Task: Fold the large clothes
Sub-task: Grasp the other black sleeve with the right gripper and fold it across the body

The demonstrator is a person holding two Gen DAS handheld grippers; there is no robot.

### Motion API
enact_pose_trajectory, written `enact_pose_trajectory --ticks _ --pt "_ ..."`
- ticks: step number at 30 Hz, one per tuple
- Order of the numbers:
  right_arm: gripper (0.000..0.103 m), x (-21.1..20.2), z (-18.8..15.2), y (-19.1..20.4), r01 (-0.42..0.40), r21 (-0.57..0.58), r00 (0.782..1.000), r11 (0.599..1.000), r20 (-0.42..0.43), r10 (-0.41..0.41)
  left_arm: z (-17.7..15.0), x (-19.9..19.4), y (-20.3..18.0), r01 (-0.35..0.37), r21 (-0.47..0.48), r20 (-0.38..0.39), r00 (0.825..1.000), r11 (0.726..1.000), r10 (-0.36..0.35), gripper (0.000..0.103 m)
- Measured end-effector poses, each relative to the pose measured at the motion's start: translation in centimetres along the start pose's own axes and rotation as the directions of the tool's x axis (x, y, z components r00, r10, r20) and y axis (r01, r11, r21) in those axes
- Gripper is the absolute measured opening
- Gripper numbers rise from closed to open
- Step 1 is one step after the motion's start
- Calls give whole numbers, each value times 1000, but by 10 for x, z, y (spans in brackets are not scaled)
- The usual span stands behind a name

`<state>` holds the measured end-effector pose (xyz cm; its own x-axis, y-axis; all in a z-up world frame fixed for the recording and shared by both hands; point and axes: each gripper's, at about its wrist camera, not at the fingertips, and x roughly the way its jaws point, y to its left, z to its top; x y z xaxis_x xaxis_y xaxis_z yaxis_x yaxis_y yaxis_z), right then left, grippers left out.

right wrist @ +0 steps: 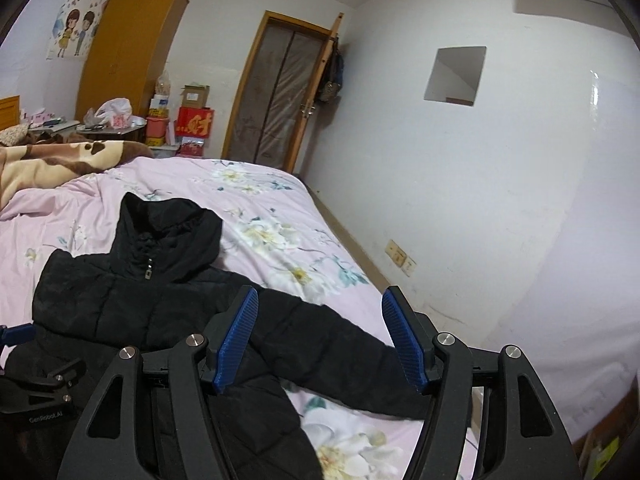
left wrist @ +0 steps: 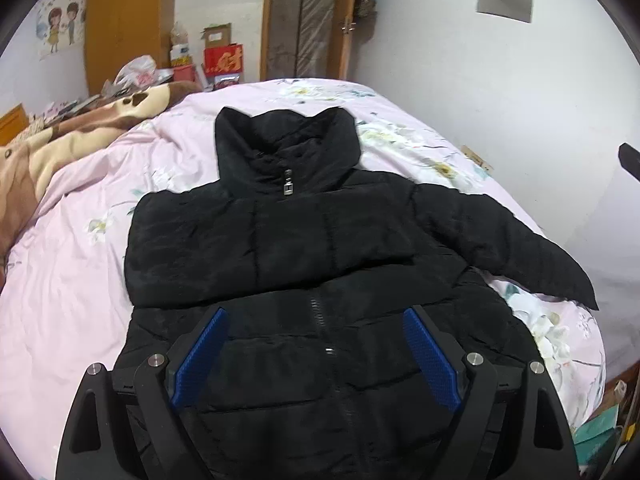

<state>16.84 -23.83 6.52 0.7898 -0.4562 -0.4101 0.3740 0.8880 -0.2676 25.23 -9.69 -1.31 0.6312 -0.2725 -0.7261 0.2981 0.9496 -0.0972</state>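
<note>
A black puffer jacket lies front up and zipped on the pink floral bed, collar at the far end. One sleeve is folded across the chest; the other sleeve stretches out to the right. My left gripper is open and empty, above the jacket's lower front. In the right wrist view the jacket lies at the left and its outstretched sleeve runs between my right gripper's open blue pads. The right gripper holds nothing. The left gripper's body shows at the left edge.
A brown and cream blanket is bunched at the bed's far left. Boxes and bags stand by an orange wardrobe and a door. A white wall runs close along the bed's right side.
</note>
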Motion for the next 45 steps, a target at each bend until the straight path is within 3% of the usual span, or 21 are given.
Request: enact_pose_trajectory --ticks 12,17,19,21,26,28,35,39,42,45 --pt "65 15 -37 -61 47 37 995 998 -93 -44 -2 14 -54 37 25 -45 998 999 -36 89" --pt "66 44 -78 -93 13 102 987 995 -164 4 -7 32 -69 42 32 -80 996 999 -39 89" --pt "69 62 -104 -110 31 133 974 991 -226 0 -9 43 -72 34 28 -99 995 999 -31 89" --pt "73 81 -131 -134 70 181 954 981 -299 -13 -10 53 -73 33 23 -111 993 999 -30 89" --pt "77 109 -170 -193 173 307 934 936 -352 -57 -12 77 -77 40 14 -140 989 999 -38 89" --pt "77 124 -183 -216 224 356 917 907 -393 -72 -11 88 -76 37 1 -157 987 999 -37 89" --pt "77 157 -203 -253 234 489 907 840 -421 -7 -12 112 -77 16 10 -186 983 1000 -13 89" --pt "77 181 -208 -252 229 505 889 832 -458 33 -13 121 -73 13 18 -202 979 1000 -9 89" --pt "78 193 -209 -250 199 518 887 832 -456 72 -14 125 -67 5 8 -211 978 1000 -3 89" --pt "87 199 -212 -250 190 553 883 812 -457 104 -15 129 -61 2 -2 -220 975 1000 -3 89"
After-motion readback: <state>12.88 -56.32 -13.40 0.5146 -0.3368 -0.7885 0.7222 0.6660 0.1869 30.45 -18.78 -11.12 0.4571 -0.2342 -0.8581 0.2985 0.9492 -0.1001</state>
